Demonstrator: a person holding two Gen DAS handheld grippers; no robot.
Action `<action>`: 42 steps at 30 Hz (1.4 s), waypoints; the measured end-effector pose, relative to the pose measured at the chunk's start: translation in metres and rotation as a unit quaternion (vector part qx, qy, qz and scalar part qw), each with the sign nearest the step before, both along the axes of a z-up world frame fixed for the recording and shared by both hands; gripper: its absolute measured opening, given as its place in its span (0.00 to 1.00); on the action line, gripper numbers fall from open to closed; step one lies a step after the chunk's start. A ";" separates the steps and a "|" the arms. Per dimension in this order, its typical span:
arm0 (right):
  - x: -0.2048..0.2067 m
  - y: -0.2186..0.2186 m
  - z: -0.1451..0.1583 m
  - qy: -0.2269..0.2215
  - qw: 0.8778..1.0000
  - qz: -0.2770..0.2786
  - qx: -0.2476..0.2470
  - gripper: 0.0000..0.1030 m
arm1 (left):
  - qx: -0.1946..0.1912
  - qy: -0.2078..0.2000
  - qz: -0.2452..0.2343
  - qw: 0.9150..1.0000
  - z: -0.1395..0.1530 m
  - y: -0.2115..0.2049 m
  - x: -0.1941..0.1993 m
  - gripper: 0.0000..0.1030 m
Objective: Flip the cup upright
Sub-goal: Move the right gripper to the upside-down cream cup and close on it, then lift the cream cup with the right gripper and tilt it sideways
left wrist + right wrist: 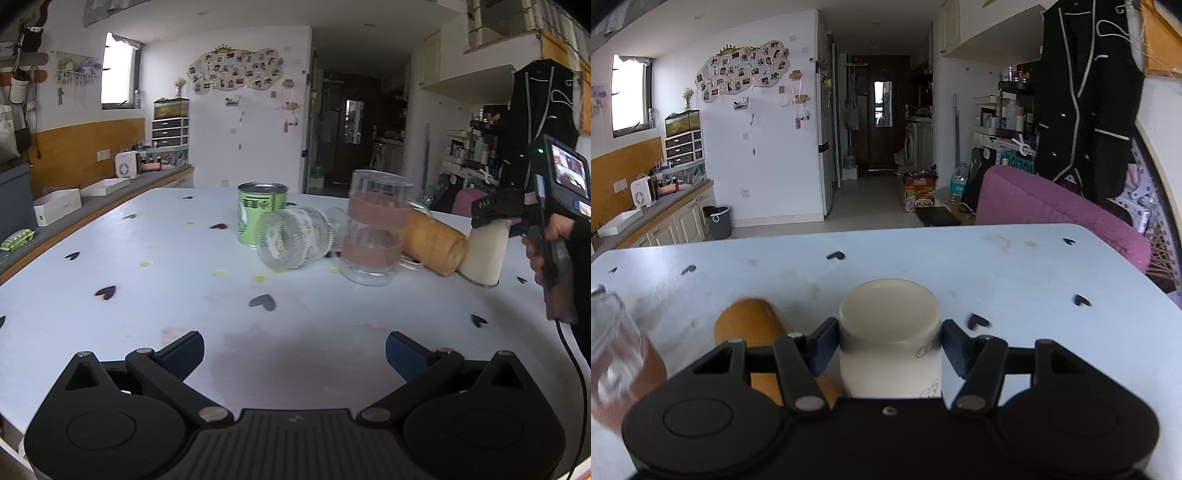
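Right claw (889, 341): blue-padded fingers set either side of the cream-white opaque cup (889, 332), which stands mouth-down on the pale blue table (1015, 273) with its closed base uppermost. Left pad looks to touch the cup wall; a thin gap seems to remain at the right pad, so the grip is not yet closed on it.

Left claw (294, 350): spread wide, holding nothing, low over the bare near part of the table, well apart from all the vessels.

Cream-white cup, location: right end of the row of vessels, just beside the amber-brown cylindrical cup lying on its side (434, 243). Seen from the left wrist, it sits under the dark fingers of the right claw.

Handling, by judgement: stiff wall, likely ceramic or thick plastic, moderately light, smooth and somewhat slippery. The body tapers slightly toward the base, so a high pinch could slide off. Best hold is across the mid-wall, as now placed, firm enough to carry it through a half-turn. Fragile if dropped.

Neighbours: tall clear ribbed glass with two pinkish bands, standing (373, 229); clear ribbed glass jar on its side (291, 236); green printed tin can, upright (260, 210). The lying amber cup is close enough to be knocked during the turn.
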State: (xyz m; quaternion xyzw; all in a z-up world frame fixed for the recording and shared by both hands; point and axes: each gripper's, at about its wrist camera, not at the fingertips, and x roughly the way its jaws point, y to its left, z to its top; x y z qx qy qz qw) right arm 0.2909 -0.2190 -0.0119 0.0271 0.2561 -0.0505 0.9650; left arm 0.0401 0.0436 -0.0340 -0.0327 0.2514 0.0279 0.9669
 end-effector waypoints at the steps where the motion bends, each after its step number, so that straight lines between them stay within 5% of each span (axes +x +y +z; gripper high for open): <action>1: -0.007 -0.004 0.000 0.001 1.000 -0.002 0.001 0.60 | -0.001 -0.001 -0.004 1.000 0.000 -0.003 -0.001 1.00; 21: -0.201 -0.005 -0.002 0.000 0.994 0.106 0.008 0.60 | -0.008 -0.002 -0.122 0.992 -0.005 -0.067 -0.023 1.00; 42: -0.220 -0.003 0.012 -0.010 0.989 0.148 0.007 0.71 | -0.051 0.012 -0.208 0.977 -0.031 -0.109 0.002 1.00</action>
